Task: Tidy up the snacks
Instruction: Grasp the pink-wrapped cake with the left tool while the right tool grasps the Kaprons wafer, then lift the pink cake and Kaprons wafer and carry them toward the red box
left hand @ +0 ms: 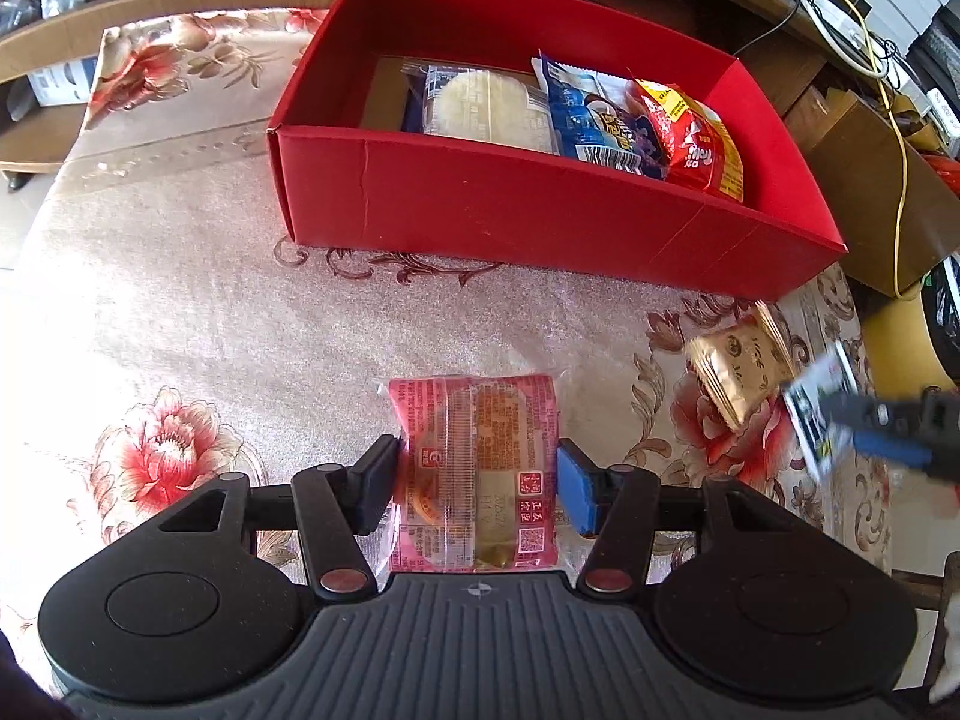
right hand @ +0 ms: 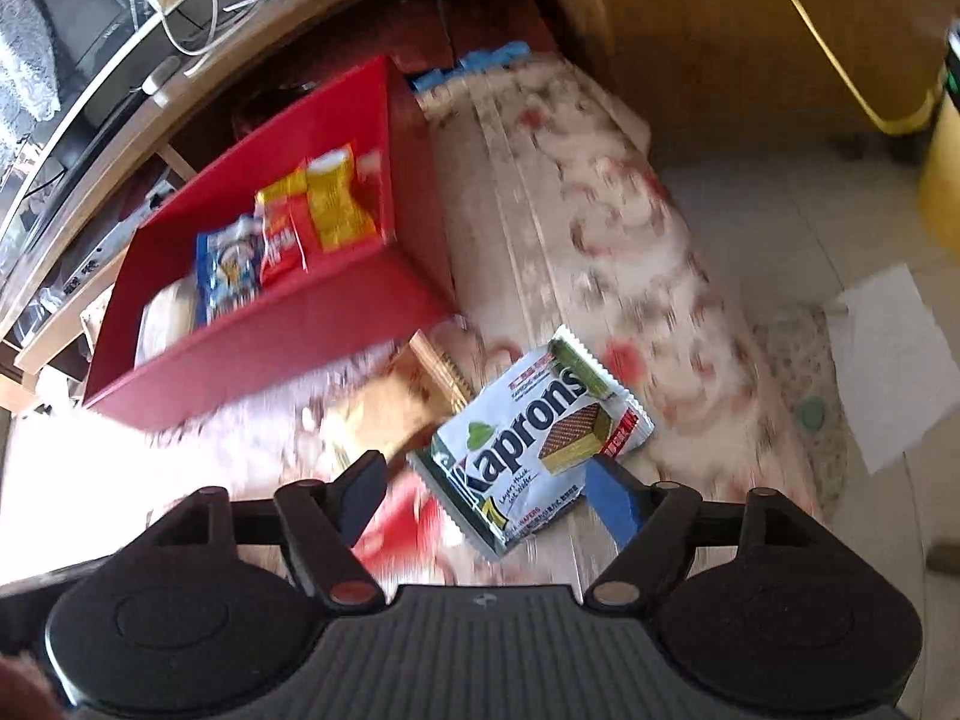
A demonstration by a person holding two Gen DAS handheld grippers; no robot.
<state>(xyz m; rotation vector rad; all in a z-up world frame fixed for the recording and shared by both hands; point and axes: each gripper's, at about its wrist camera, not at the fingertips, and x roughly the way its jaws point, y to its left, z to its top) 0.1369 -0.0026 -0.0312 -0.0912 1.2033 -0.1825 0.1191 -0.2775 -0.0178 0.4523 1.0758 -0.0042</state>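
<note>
The left hand-held gripper (left hand: 477, 483) is closed about the sides of a pink clear-windowed plastic pastry packet (left hand: 477, 471) — its black pad (left hand: 378, 483) presses the packet's edge at 9 o'clock and its blue pad (left hand: 579, 489) sits against the edge at 3 o'clock. The packet lies flat over the floral cream-and-red cloth covering the counter (left hand: 210, 330).

At 12 o'clock from that packet, well apart, stands the open red cardboard box (left hand: 510, 210). Inside it, a pale round pastry in a clear wrapper (left hand: 480, 102) lies toward the middle, a blue-and-white snack bag (left hand: 591, 114) is just beside it at 3 o'clock, and a red-and-yellow snack bag (left hand: 690, 132) overlaps that one farther toward 3 o'clock.

In the right wrist view, the right hand-held gripper (right hand: 486, 495) is spread wide, with a white-and-green foil Kaprons wafer packet (right hand: 534, 444) between its fingers. Its blue pad (right hand: 612, 498) touches the packet's lower edge; the black pad (right hand: 360, 492) stands apart from it. Whether the packet is lifted or resting on the cloth cannot be told — the view is motion-blurred.

A gold-tan foil snack packet (left hand: 741, 363) lies on the cloth at 5 o'clock from the box, just beside the wafer packet.
</note>
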